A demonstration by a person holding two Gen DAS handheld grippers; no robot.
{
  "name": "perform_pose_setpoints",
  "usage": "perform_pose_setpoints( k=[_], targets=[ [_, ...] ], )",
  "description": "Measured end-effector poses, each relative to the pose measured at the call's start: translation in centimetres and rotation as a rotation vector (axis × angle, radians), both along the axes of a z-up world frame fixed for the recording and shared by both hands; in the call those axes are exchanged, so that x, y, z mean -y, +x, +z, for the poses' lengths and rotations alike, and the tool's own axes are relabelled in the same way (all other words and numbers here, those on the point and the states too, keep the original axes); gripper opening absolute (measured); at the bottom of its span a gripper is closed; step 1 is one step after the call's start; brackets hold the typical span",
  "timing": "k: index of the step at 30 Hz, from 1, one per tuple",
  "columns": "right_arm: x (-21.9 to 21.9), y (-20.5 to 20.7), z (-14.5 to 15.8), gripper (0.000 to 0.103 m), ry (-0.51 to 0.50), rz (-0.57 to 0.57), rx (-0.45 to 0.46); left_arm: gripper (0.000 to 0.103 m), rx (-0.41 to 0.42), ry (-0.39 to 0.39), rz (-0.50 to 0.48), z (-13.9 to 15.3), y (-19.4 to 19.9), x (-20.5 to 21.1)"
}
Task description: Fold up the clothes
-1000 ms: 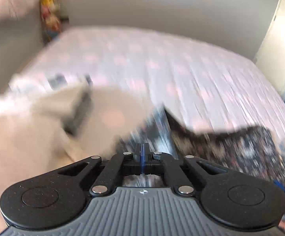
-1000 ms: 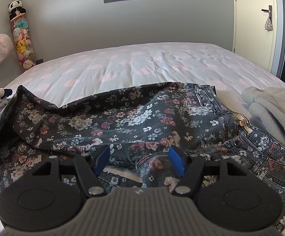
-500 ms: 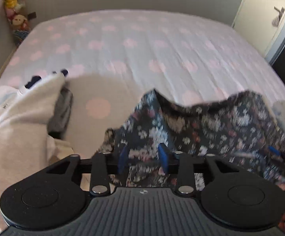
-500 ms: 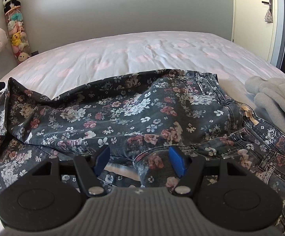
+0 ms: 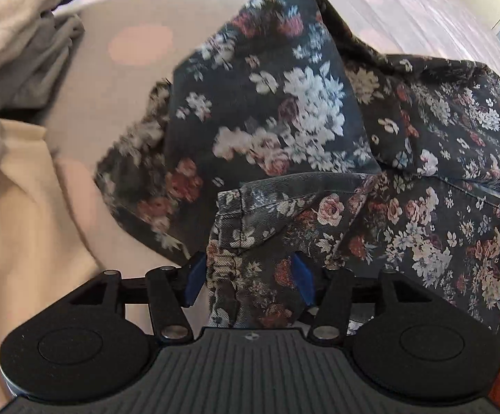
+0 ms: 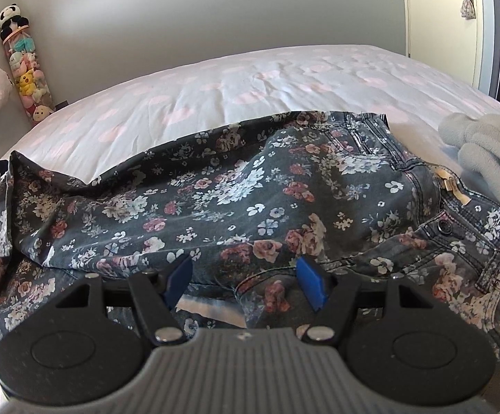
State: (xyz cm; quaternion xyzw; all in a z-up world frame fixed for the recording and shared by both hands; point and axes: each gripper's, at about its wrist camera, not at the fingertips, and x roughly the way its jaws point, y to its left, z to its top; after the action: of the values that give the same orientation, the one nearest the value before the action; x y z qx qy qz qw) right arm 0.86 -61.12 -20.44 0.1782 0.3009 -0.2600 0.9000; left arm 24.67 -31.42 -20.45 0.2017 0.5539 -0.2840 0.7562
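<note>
Dark floral jeans (image 5: 284, 110) lie crumpled on the bed, one leg folded over the other. My left gripper (image 5: 248, 281) is open just above a leg hem (image 5: 236, 207), blue pads either side of the cloth without closing on it. In the right wrist view the same jeans (image 6: 250, 189) spread across the bed, with the zip and waist button (image 6: 443, 226) at the right. My right gripper (image 6: 246, 283) is open over a fold near the crotch, nothing gripped.
A cream garment (image 5: 15, 189) and a grey one (image 5: 39, 65) lie left of the jeans. A pale grey fleece (image 6: 488, 148) sits at the right. The bed sheet (image 6: 267, 82) with pink dots stretches behind. A tube of plush toys (image 6: 25, 69) stands in the far left corner.
My left gripper went from shut to open and dropped low over the jeans' leg hem. The right gripper stayed open and almost still; the jeans' left part settled flatter.
</note>
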Motion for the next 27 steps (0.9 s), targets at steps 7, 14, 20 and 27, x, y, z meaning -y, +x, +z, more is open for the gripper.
perform_pose_setpoints(
  k=[7, 14, 20, 27],
  targets=[
    [0.4, 0.2, -0.3, 0.070, 0.012, -0.001, 0.004, 0.012, 0.060, -0.038, 0.030, 2.1, -1.8, -0.5],
    [0.3, -0.2, 0.0, 0.070, 0.017, -0.008, 0.018, 0.007, 0.183, -0.140, 0.068, 9.5, -2.4, -1.6],
    [0.2, -0.7, 0.3, 0.070, 0.010, -0.015, 0.037, 0.007, 0.345, -0.205, 0.183, 17.9, 0.5, -3.9],
    [0.2, -1.0, 0.5, 0.070, 0.009, -0.017, 0.052, 0.006, 0.501, -0.130, 0.315, 24.6, 7.0, -6.8]
  ],
)
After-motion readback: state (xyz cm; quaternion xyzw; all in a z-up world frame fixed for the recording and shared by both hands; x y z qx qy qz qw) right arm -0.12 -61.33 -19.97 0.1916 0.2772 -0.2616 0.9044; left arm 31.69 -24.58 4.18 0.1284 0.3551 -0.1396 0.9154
